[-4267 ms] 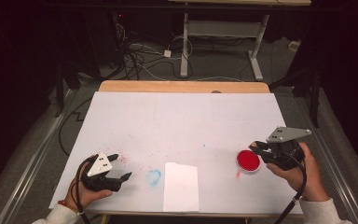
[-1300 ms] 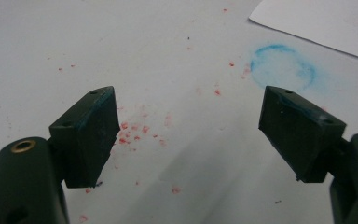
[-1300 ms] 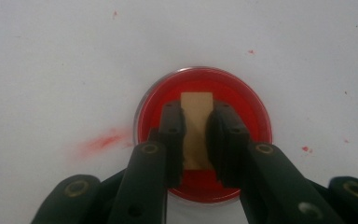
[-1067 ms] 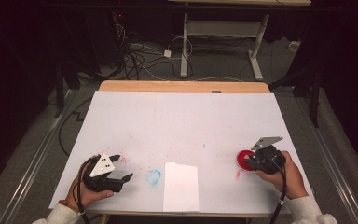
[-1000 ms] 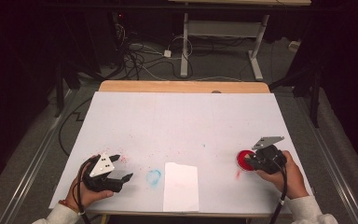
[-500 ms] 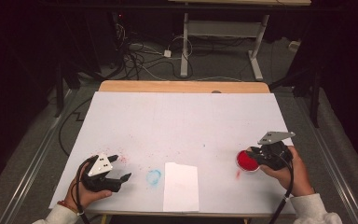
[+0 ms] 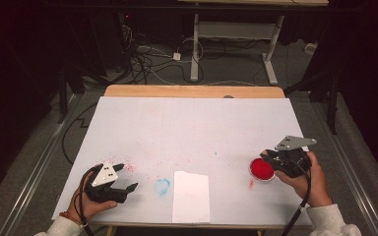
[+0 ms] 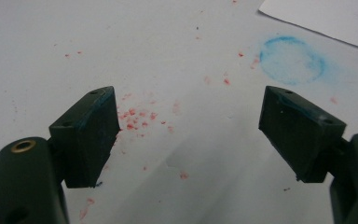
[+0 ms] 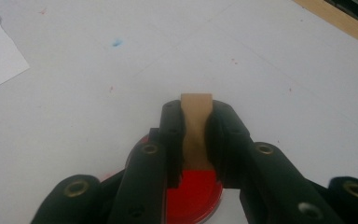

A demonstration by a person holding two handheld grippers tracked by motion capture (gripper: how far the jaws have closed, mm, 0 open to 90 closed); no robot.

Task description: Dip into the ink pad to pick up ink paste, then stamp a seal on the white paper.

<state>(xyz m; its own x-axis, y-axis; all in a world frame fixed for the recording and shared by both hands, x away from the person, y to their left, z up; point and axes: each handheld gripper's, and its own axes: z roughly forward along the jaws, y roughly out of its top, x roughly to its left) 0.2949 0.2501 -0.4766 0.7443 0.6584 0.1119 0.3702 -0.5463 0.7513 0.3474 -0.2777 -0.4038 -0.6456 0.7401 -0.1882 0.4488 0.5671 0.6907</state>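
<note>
Lifted since earlier, right tongs (image 9: 196, 135) clamp a wooden stamp (image 9: 196, 122) above the red ink pad (image 7: 262, 169).

We take this for a lab or test room, not a home; the table (image 7: 197, 123) is a plain wooden board covered with a white sheet, standing on grey carpet (image 7: 39, 162) in a dark room; behind it a tangle of cables (image 7: 150, 59) runs across the floor to a white plug block (image 7: 176, 56); a second desk on a white metal frame (image 7: 236, 34) stands further back; black stand legs (image 7: 332, 105) rise at the sides.
</note>
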